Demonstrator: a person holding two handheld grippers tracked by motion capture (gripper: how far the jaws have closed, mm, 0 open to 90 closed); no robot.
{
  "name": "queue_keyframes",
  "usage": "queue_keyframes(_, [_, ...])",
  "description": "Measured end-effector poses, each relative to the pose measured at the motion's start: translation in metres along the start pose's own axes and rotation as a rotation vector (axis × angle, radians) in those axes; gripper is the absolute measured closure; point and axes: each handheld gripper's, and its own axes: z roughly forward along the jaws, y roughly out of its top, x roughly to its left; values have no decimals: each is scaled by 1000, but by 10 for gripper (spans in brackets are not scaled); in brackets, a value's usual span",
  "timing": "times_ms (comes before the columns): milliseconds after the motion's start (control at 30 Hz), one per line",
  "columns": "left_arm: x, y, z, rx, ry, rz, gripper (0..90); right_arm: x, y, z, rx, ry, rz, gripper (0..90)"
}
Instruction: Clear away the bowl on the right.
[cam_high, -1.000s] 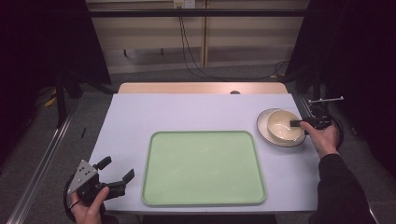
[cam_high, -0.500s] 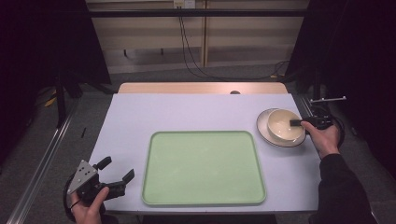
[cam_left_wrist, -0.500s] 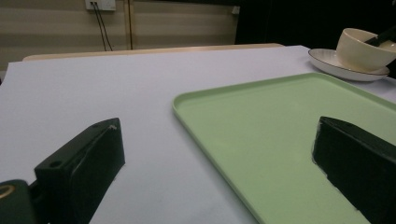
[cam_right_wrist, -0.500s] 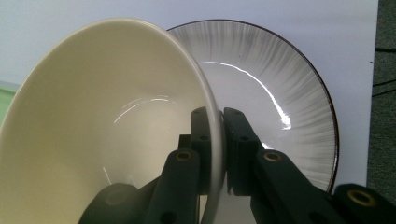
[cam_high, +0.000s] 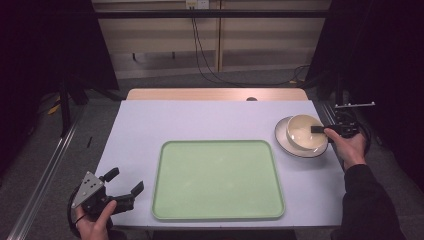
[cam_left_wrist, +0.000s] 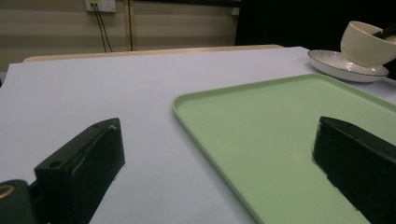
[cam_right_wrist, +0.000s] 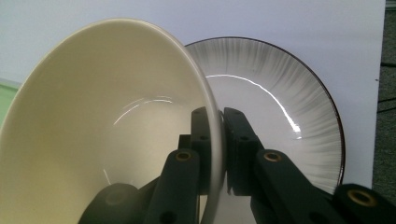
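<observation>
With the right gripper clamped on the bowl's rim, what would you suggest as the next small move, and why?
Probably lift the bowl a little, straight up off the plate. The right gripper is shut on its rim, one jaw inside and one outside, and in the left gripper view the bowl looks tilted with its base close above the plate. The green tray lies bare beside it, a likely place to set it.

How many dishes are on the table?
2: a cream bowl at the table's right side, its rim pinched by the right tongs, and a plate right under it. None seem hidden.
</observation>
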Motion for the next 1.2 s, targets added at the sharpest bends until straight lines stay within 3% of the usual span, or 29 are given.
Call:
queue_keyframes(633, [0, 0, -1, 0, -5, 5, 23, 18, 10, -16, -36, 59, -71, 836])
queue_keyframes(1200, [0, 0, 0, 0, -5, 2, 23, 46, 20, -20, -36, 122, -135, 835])
